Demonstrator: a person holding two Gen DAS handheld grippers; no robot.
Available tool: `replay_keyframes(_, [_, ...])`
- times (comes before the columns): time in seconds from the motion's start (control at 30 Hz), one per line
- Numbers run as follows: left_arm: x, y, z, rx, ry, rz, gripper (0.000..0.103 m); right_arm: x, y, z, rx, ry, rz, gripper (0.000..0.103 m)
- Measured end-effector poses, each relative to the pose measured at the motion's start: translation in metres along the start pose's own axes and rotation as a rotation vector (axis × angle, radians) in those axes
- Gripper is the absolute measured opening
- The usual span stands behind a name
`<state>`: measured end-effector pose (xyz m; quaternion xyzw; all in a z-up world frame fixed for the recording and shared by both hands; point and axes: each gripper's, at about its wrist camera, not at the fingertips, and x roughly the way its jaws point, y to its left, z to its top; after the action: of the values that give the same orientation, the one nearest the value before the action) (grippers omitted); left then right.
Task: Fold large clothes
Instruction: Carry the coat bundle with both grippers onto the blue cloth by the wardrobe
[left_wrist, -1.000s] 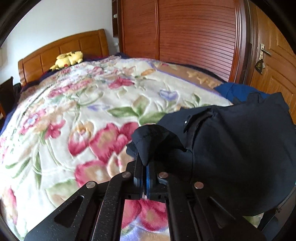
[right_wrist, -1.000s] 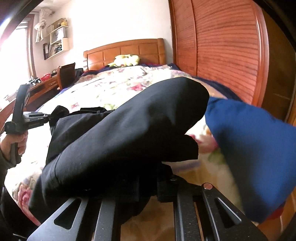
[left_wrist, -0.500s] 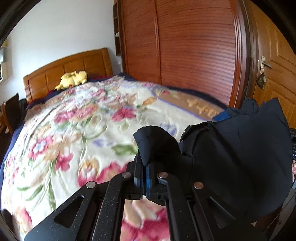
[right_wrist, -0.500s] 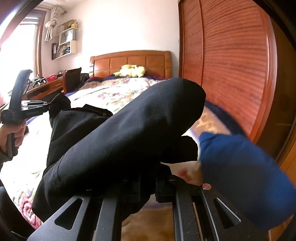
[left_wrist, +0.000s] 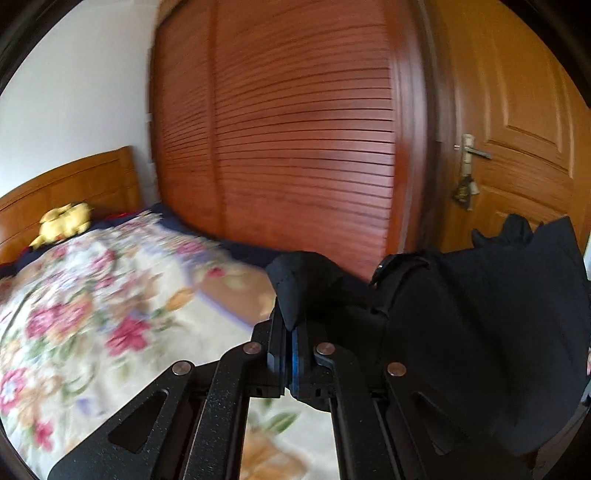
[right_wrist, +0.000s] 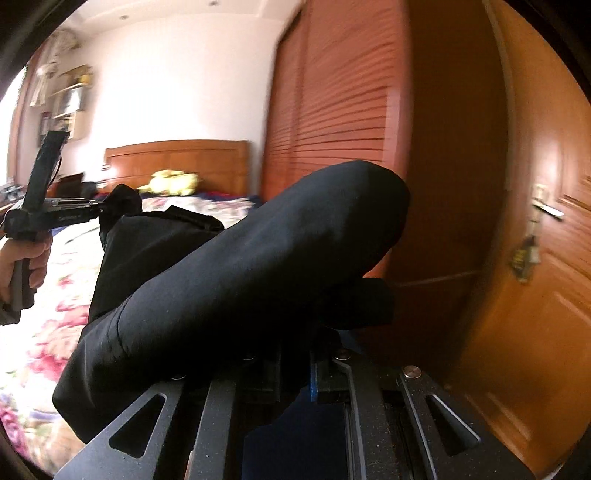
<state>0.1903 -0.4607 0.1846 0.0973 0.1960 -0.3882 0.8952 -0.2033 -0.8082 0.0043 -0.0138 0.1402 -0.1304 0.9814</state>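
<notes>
Pinching a bunched corner of a large black fabric garment (left_wrist: 480, 332), the left gripper (left_wrist: 290, 332) has its jaws pressed together on the cloth, a knob of fabric bulging above the fingertips at twelve o'clock. From there the garment spreads toward three o'clock in the left wrist view, hanging clear above the bed with the floral cream, pink and green blanket (left_wrist: 92, 325), which fills the frame from seven to ten o'clock. In the right wrist view the right gripper (right_wrist: 295, 373) is nearly closed on another part of the same garment; a thick roll of black cloth drapes over its fingers and hides most of them, stretching from eight o'clock up to one o'clock. At nine o'clock in that view, the person's left hand (right_wrist: 22, 258) holds the handle of the left gripper, whose tip grips the garment's far corner. A yellow plush toy (left_wrist: 64, 221) lies against the orange-brown wooden headboard (left_wrist: 74, 181). Reddish slatted wooden wardrobe doors (left_wrist: 295, 147) stand beyond the bed, with a panelled wooden door and metal handle (left_wrist: 476, 151) at two o'clock.
</notes>
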Motion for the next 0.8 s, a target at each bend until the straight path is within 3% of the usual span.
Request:
replay_keyframes(0.1, [0.029,-0.034,0.002,0.010,0.013,-0.053,0.002,-0.010,-0.025,-0.023,0.018,0.002,-0.078,0.010])
replay_keyframes(0.2, [0.048,-0.063,-0.011,0.046,0.059,-0.083,0.002,-0.013,-0.038,-0.047,0.055,0.045,-0.098,0.010])
replay_keyframes(0.33, [0.057,-0.077,-0.025,0.088,0.088,-0.065,0.002,-0.013,-0.035,-0.073,0.070,0.078,-0.110,0.010])
replay_keyframes(0.6, [0.051,-0.067,0.034,0.093,0.033,0.016,0.002,0.008,-0.026,-0.016,0.047,-0.015,-0.102,0.009])
replay_keyframes(0.8, [0.044,-0.067,0.089,0.088,-0.056,0.025,0.002,0.001,-0.049,0.030,0.031,-0.103,-0.188,0.009])
